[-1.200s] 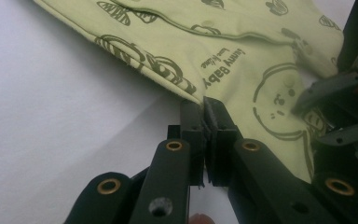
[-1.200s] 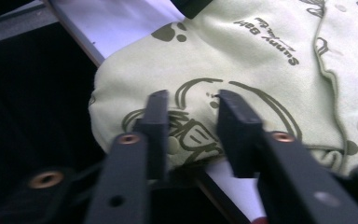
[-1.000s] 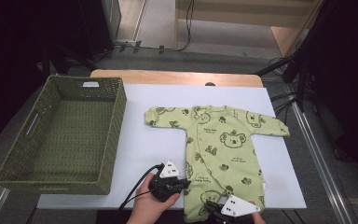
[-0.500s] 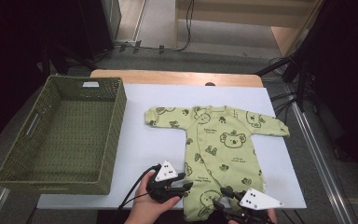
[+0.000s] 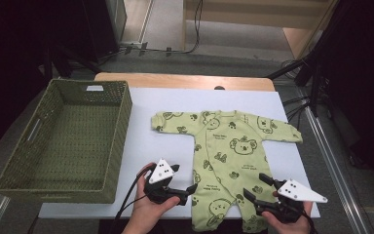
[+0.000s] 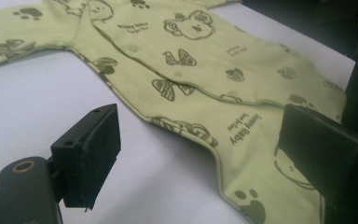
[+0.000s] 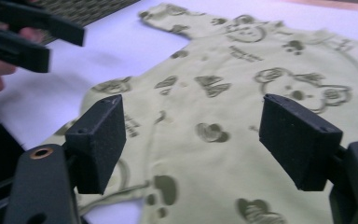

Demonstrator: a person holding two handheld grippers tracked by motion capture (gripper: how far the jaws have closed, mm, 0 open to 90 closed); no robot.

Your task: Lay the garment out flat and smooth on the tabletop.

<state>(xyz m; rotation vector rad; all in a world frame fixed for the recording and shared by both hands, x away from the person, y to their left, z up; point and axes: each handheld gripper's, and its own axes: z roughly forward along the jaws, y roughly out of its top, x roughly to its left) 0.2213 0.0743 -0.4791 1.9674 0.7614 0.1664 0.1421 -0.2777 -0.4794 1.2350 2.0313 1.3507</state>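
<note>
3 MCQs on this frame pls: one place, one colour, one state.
1. Where is the woven basket relative to the baby romper?
A. At its left
B. At its right
C. On top of it

2. What colour is the romper?
A. Pink
B. Light green
C. White

3. What do the left tongs and right tongs hold?
A. A sleeve each
B. The basket
C. Nothing

Key: 1 A, basket at the high view's left; 2 B, green with dark bear prints; 3 C, both having just been opening, jaws apart, cloth gripped by neither.

Light green baby romper (image 5: 226, 158) with koala prints, spread flat, sleeves outstretched, on white tabletop
</note>
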